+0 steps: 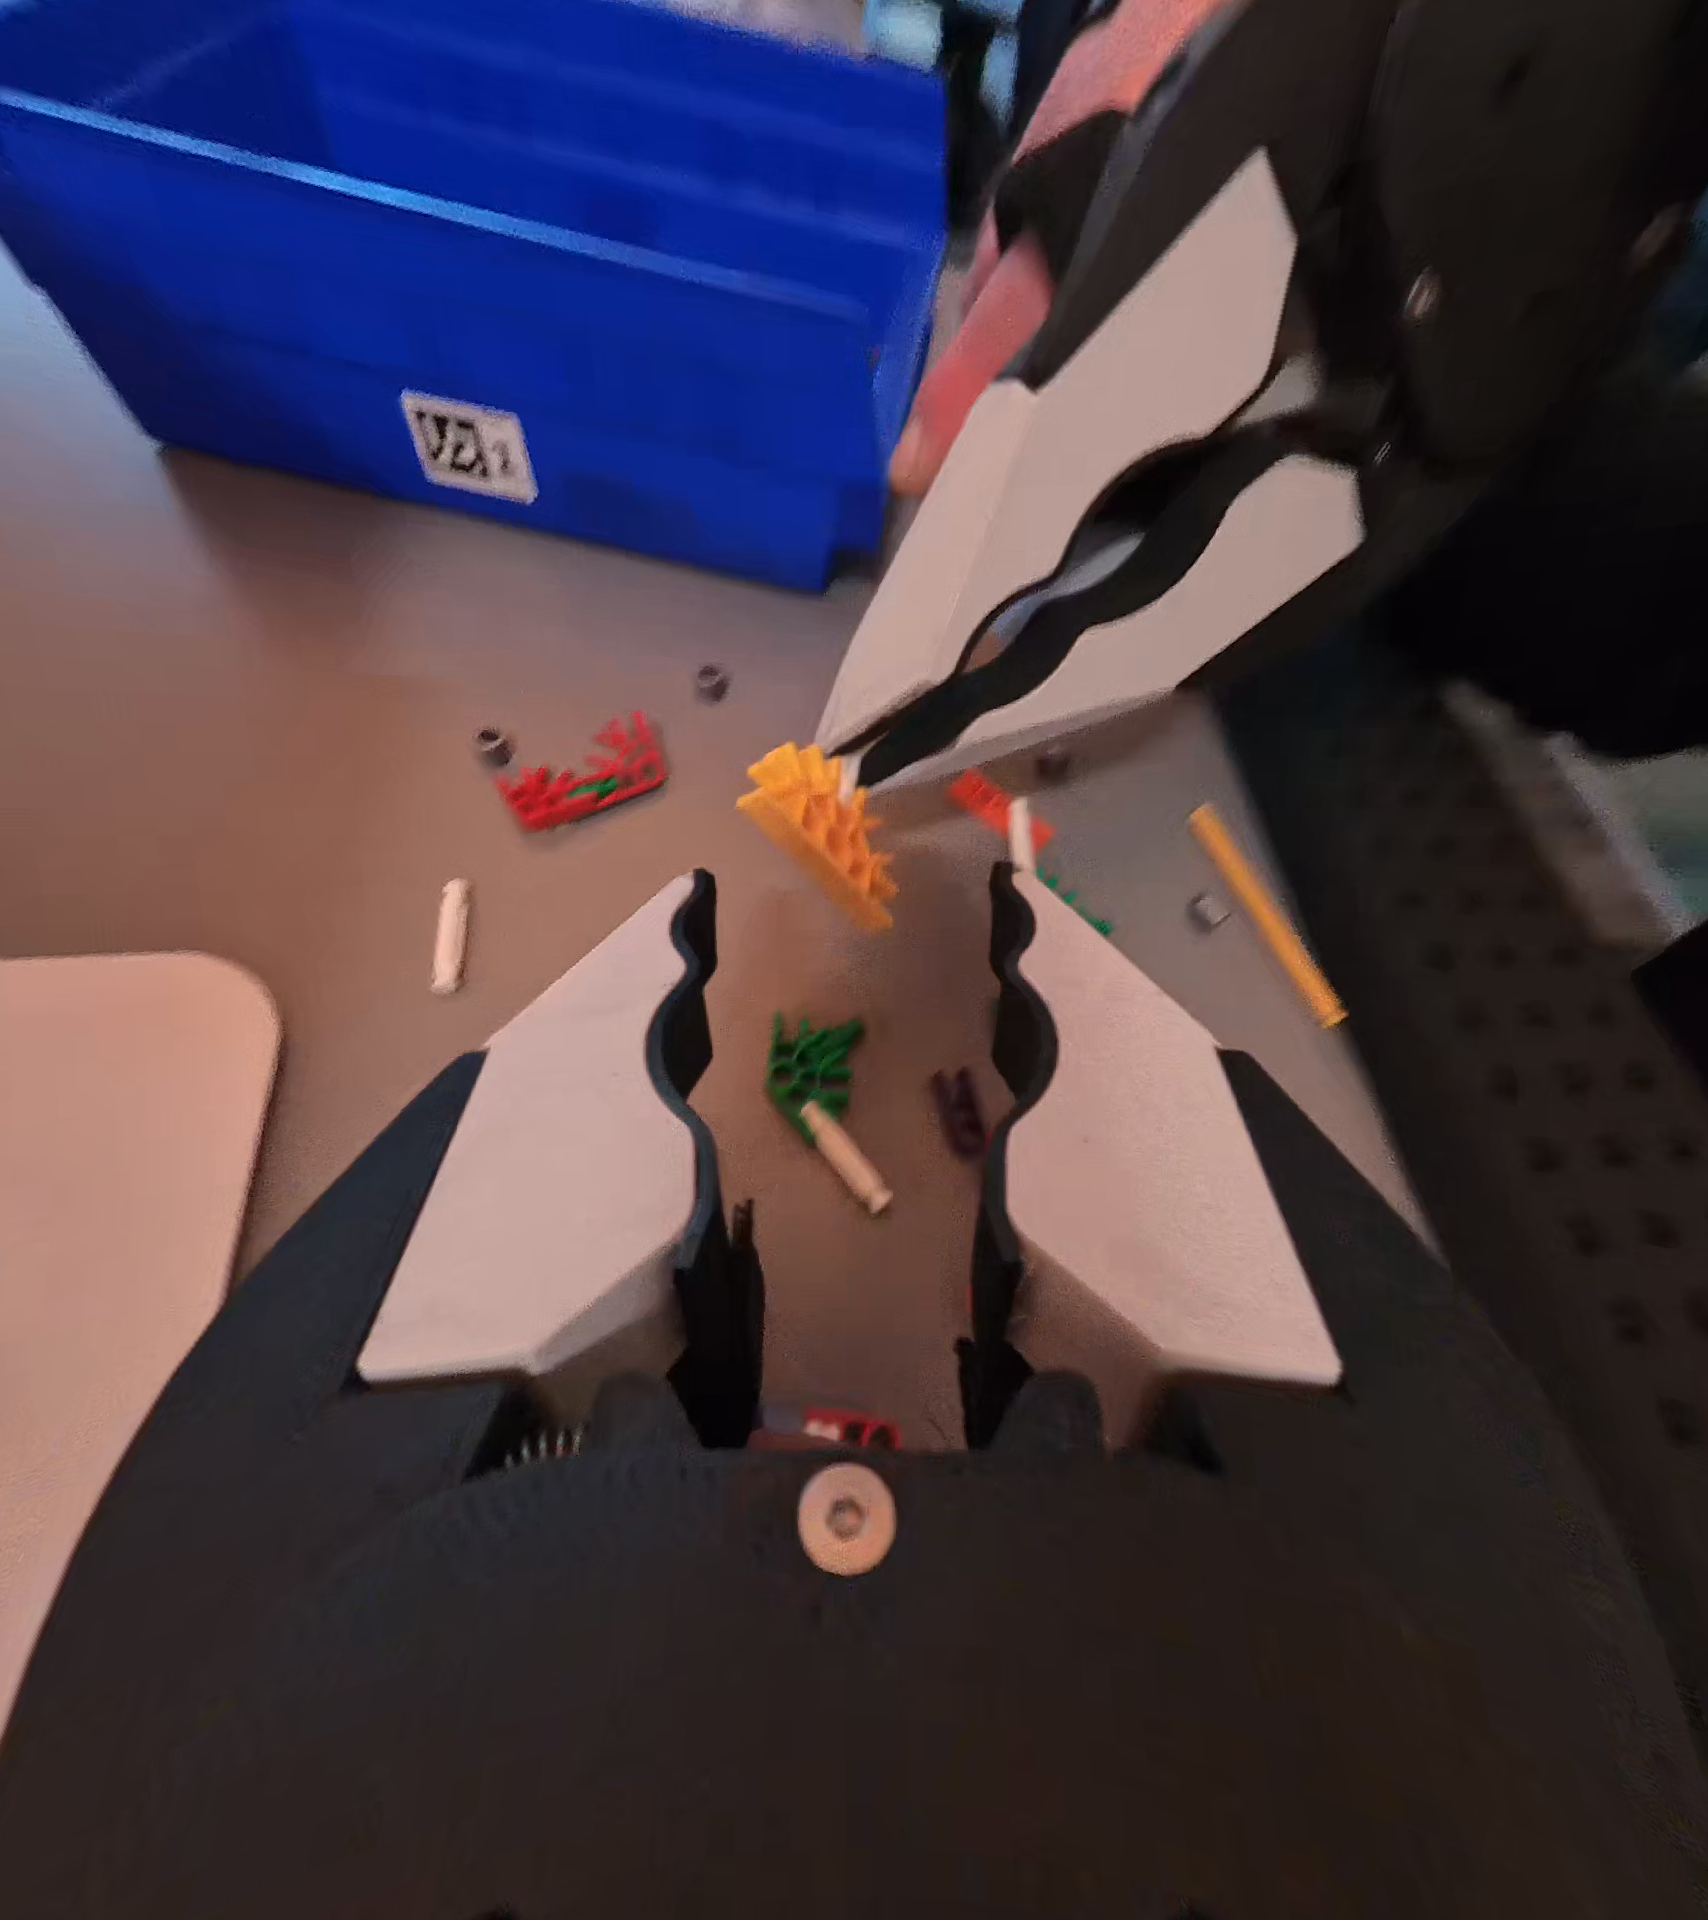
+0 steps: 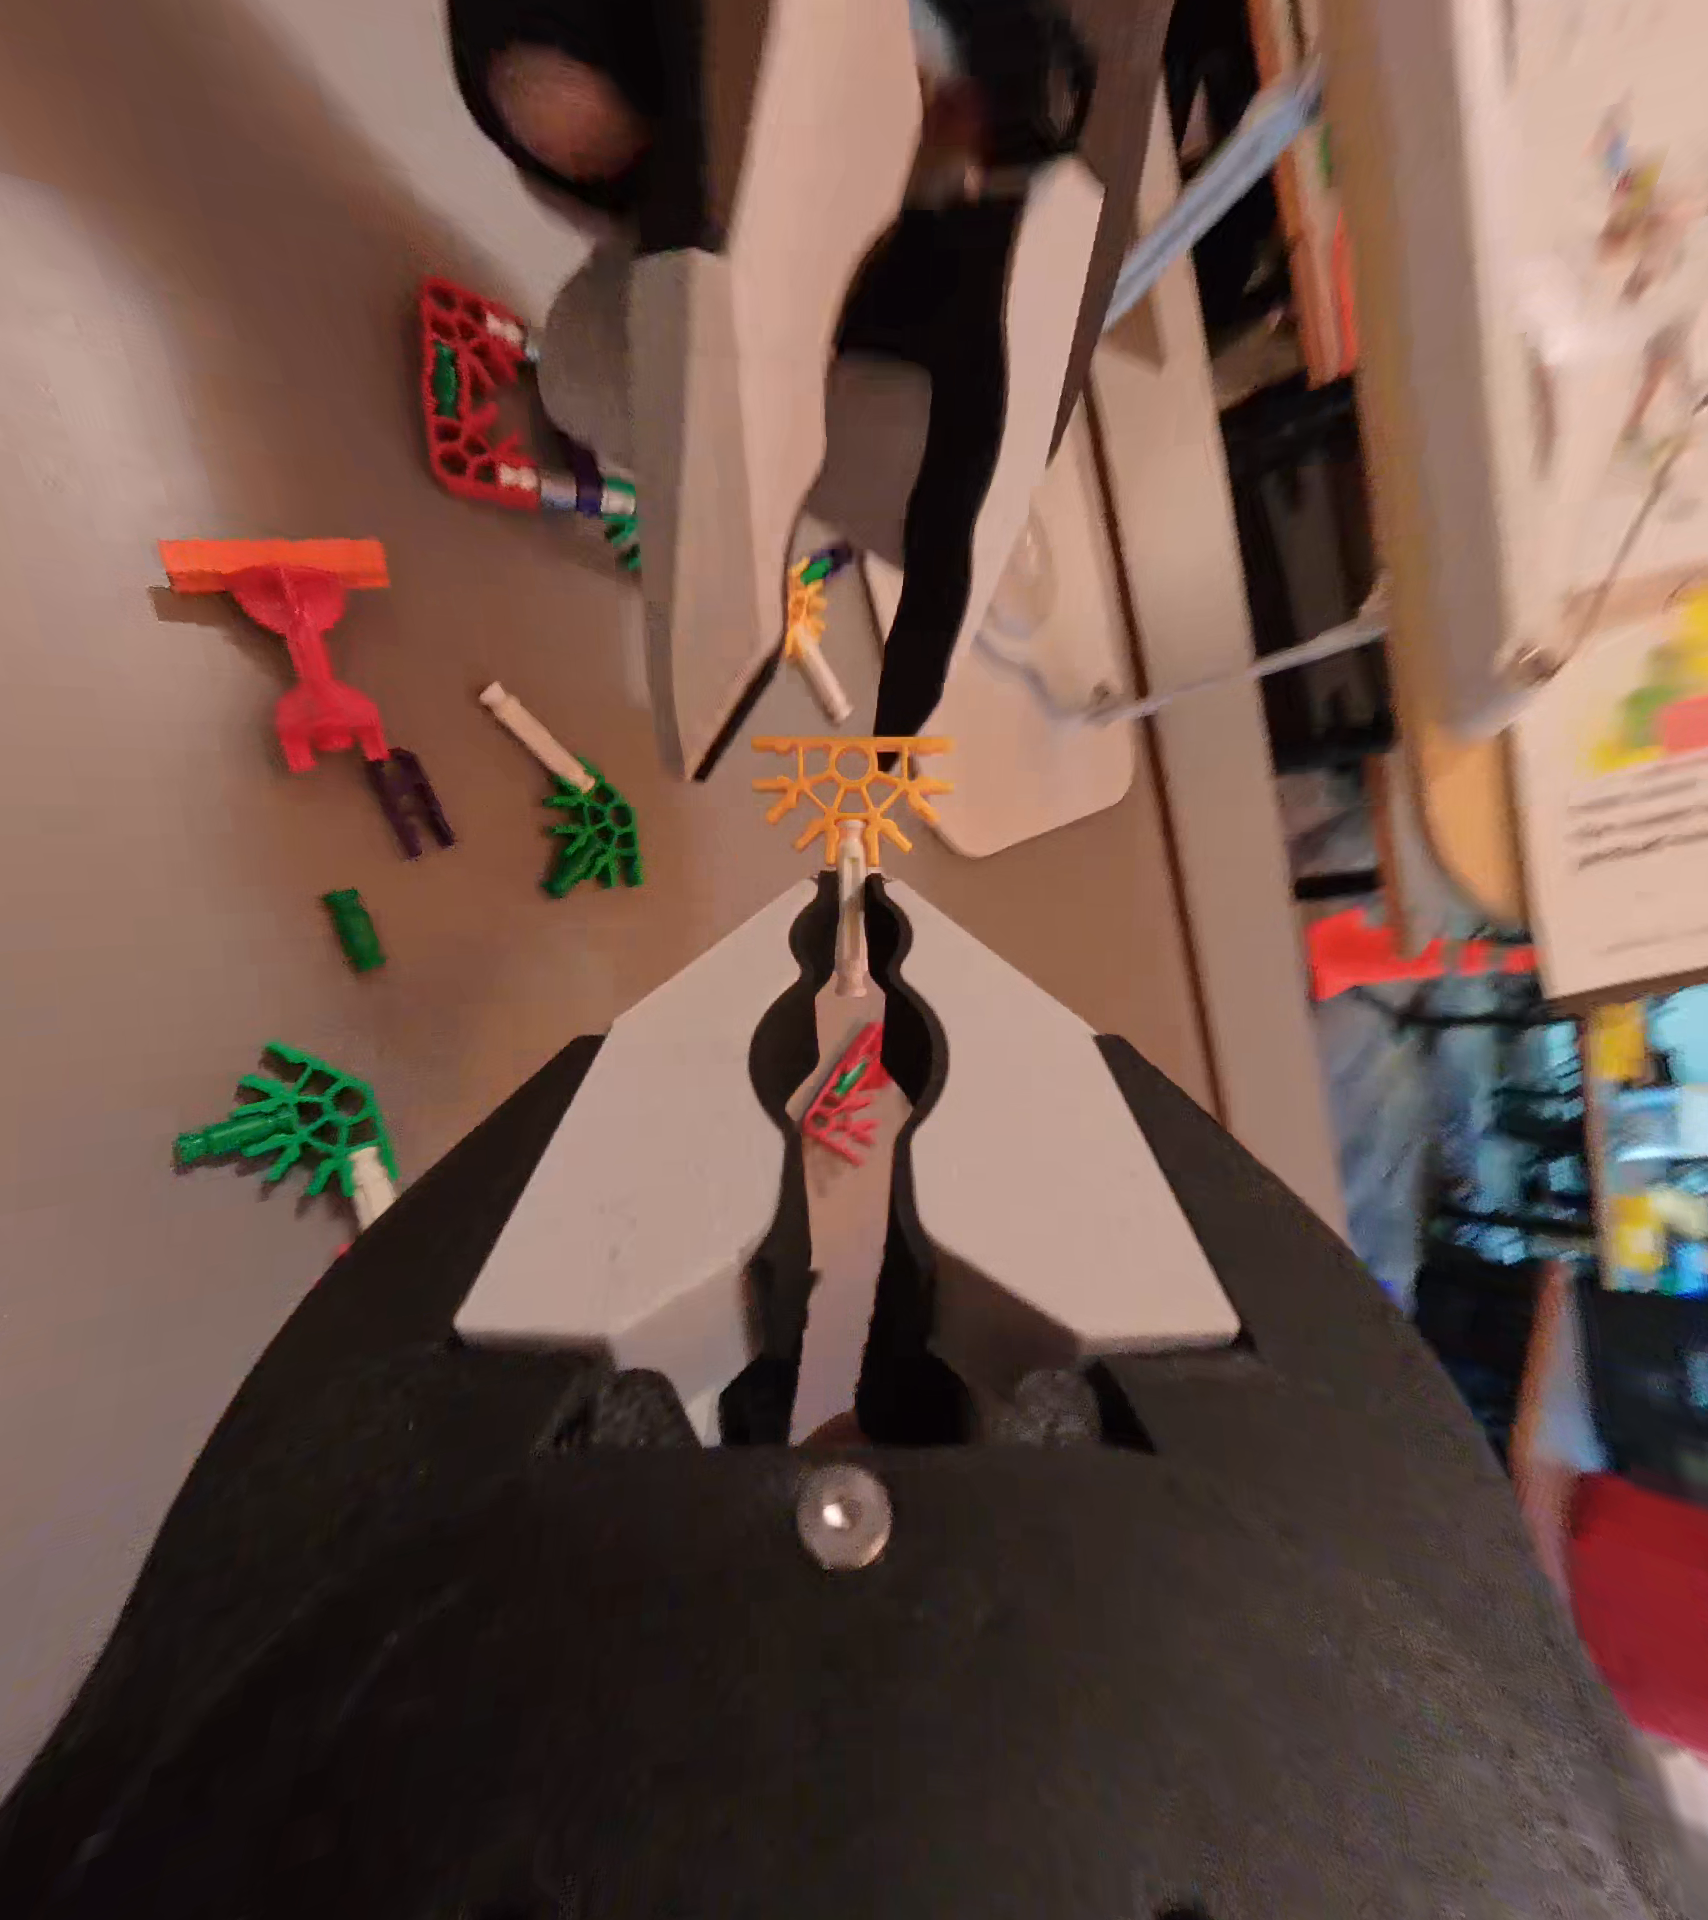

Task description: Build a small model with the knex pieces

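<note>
Right gripper (image 2: 850, 883) clenched on a white rod (image 2: 852, 925) plugged into the yellow connector (image 2: 850, 795); left gripper (image 1: 850, 894) released, connector at its 12 o'clock (airborne above bench (image 1: 310, 644)); advise steady alignment.

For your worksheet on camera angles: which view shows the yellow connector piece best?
The right wrist view: the yellow connector faces the camera flat, its spokes sharp, on a white rod. The left wrist view shows it edge-on and blurred.

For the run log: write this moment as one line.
left gripper open, empty | right gripper shut on white rod | yellow connector on rod
</note>
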Demonstrator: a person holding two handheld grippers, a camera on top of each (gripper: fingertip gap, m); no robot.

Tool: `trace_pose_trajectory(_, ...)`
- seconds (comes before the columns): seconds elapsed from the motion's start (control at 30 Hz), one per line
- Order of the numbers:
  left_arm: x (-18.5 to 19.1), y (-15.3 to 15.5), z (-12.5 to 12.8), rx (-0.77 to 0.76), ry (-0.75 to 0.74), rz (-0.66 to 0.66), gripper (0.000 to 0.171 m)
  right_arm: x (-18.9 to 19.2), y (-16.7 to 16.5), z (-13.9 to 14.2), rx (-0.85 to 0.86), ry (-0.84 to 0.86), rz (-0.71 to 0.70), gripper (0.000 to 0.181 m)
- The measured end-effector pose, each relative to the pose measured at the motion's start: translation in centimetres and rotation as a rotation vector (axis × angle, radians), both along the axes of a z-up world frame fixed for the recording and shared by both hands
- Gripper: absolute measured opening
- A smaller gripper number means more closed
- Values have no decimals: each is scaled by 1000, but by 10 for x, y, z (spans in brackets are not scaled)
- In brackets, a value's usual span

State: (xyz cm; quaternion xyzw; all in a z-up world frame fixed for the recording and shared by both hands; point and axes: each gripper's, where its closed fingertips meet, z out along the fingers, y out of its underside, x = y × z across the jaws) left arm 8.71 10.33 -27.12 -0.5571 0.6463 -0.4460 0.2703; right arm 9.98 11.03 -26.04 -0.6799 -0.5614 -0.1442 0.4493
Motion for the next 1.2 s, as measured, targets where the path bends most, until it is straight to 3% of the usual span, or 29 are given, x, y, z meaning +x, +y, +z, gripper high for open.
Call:
trace_pose_trajectory(0.13,8,1,18,-64,-111,9,8,-4,6,25,171,-26,49,3)
trace_pose_trajectory(0.23,10,7,33,-59,-202,37,4,0,12,44,227,156,15,9)
trace_pose_trajectory(0.3,8,9,53,-94,-303,53,4,6,16,63,226,435,-25,20)
trace_pose_trajectory(0.43,4,-4,94,-230,-516,8,4,0,1,97,-41,1191,120,31)
trace_pose_trajectory(0.53,11,-14,103,-285,-602,6,4,0,-6,121,-96,1417,234,31)
trace_pose_trajectory(0.57,14,-16,104,-294,-623,11,4,-3,-6,120,-116,1427,246,19)
trace_pose_trajectory(0.73,24,-22,108,-346,-683,37,6,-6,-12,122,-115,1418,260,3)
trace_pose_trajectory(0.8,26,-13,106,-282,-691,102,9,-2,-10,122,-107,1401,240,2)
trace_pose_trajectory(1.0,26,-16,112,-256,-666,82,8,-2,-13,121,-175,1385,268,1)
trace_pose_trajectory(1.2,36,-6,109,-226,-622,263,8,8,-4,120,42,1222,123,3)
